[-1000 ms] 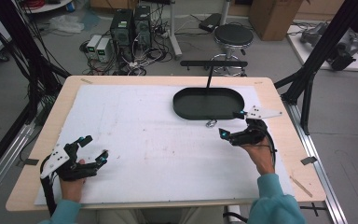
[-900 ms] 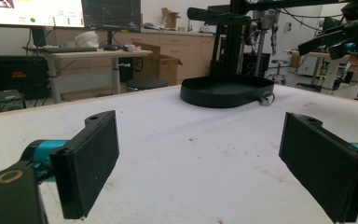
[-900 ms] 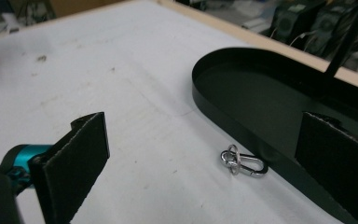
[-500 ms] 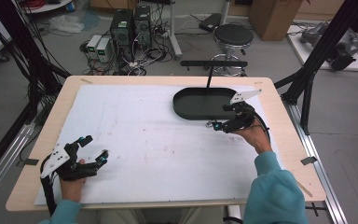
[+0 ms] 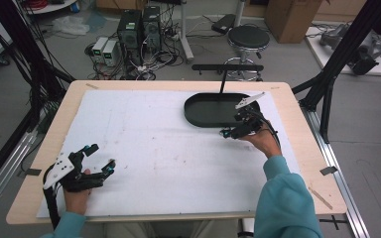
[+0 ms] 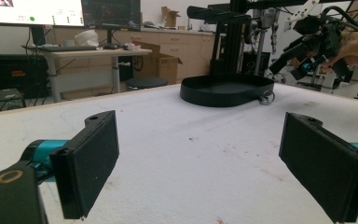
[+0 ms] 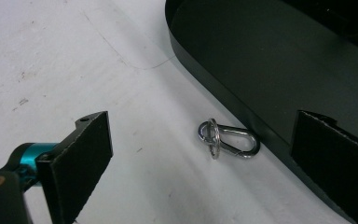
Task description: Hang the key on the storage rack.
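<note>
A small silver carabiner with a key ring (image 7: 228,137) lies flat on the white mat, right against the near wall of a black oval tray (image 7: 223,88). My right gripper (image 7: 205,140) hovers just above it, open, one jaw on each side of the clip and the right jaw over the tray's rim. In the high view this gripper (image 5: 232,127) sits at the tray's (image 5: 198,118) near right edge. My left gripper (image 5: 100,157) rests open on the mat at the front left, nothing between its jaws (image 6: 207,161). From there the carabiner (image 6: 266,96) and tray (image 6: 223,95) lie far ahead.
The white mat (image 5: 154,144) covers most of the wooden table (image 5: 297,114). A black stand with a crossbar (image 5: 226,67) rises behind the tray. Beyond the table are a stool (image 5: 248,37), computers (image 5: 139,25) and cables on the floor.
My right gripper has moved left and forward to the tray's near rim, coming down over the carabiner. The left gripper has stayed put.
</note>
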`<state>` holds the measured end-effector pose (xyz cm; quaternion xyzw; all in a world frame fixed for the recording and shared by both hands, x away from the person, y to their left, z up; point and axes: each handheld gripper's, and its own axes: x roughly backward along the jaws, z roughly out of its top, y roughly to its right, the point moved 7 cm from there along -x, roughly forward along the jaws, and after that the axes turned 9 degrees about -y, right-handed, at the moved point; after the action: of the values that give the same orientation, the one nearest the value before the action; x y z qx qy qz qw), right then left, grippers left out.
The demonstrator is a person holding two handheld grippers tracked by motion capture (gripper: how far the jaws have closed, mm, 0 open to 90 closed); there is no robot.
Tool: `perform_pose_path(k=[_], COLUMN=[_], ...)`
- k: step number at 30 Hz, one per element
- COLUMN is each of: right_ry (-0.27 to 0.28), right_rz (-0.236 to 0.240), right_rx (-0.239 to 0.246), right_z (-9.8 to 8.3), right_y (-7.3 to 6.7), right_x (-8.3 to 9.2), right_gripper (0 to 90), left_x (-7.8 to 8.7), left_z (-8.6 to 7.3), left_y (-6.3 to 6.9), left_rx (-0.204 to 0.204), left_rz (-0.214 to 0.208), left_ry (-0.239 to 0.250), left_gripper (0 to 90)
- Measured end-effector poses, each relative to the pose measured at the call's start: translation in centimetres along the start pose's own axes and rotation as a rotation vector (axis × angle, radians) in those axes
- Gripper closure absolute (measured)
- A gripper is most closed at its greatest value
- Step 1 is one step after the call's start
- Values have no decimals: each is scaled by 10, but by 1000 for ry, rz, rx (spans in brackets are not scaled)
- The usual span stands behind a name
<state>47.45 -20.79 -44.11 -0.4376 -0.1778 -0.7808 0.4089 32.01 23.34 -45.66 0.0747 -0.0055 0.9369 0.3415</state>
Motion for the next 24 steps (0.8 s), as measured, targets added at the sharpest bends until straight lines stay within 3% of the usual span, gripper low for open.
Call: perform_pose_path(k=[6, 8, 15, 24], right_ry=[-64, -75, -109, -152], right_rz=[7, 17, 17, 5], right_rx=[-6, -4, -8, 9], right_z=[-5, -6, -8, -11], right_y=[2, 2, 5, 5], right_x=[-11, -13, -22, -26], right_gripper=[80, 138, 172, 412], left_x=[0, 0, 0, 0], left_z=[0, 0, 0, 0], left_y=[0, 0, 0, 0], left_rx=[0, 0, 2, 2], left_rz=[0, 0, 0, -1], left_ry=[0, 0, 0, -2], left_gripper=[123, 123, 123, 123])
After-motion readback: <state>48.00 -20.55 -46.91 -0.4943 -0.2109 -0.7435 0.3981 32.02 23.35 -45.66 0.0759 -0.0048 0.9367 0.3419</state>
